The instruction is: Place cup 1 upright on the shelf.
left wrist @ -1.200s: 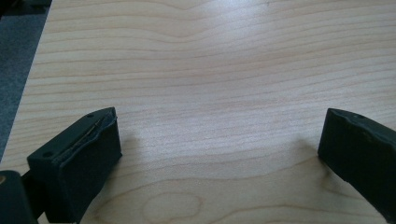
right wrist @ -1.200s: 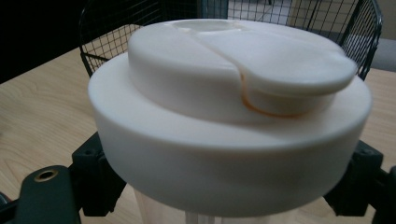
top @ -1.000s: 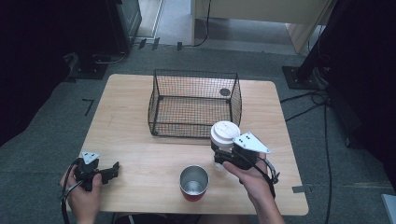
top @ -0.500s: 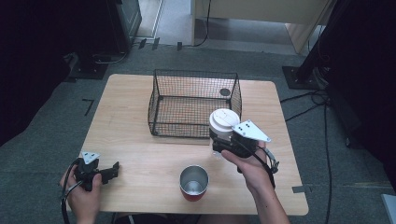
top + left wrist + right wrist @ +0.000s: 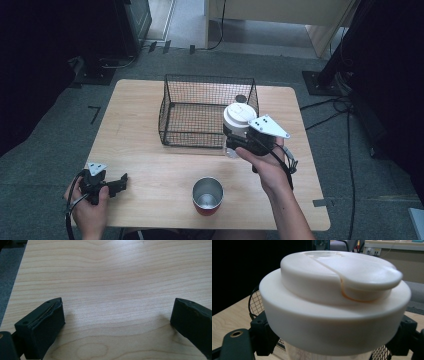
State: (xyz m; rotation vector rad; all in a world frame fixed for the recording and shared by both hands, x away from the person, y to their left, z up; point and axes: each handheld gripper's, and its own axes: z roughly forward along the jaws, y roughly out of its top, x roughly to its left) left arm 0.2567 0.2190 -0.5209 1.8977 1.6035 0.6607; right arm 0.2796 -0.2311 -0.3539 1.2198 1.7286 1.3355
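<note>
The white-lidded container is lifted above the table, at the near right corner of the wire basket. It has a wide white lid with a flip cap, and a clear body below the lid. The right gripper pinches this body just under the lid, one jaw on each side. The body looks stiff and smooth, so I judge it can slip; the overhanging lid probably helps to stop it from sliding down. It seems rather light, but what is inside I cannot tell. A grip under the lid rim looks the safest place.

A metal cup stands near, at the table's front edge. The left gripper rests far left on the wooden table, its jaws spread wide and empty.
</note>
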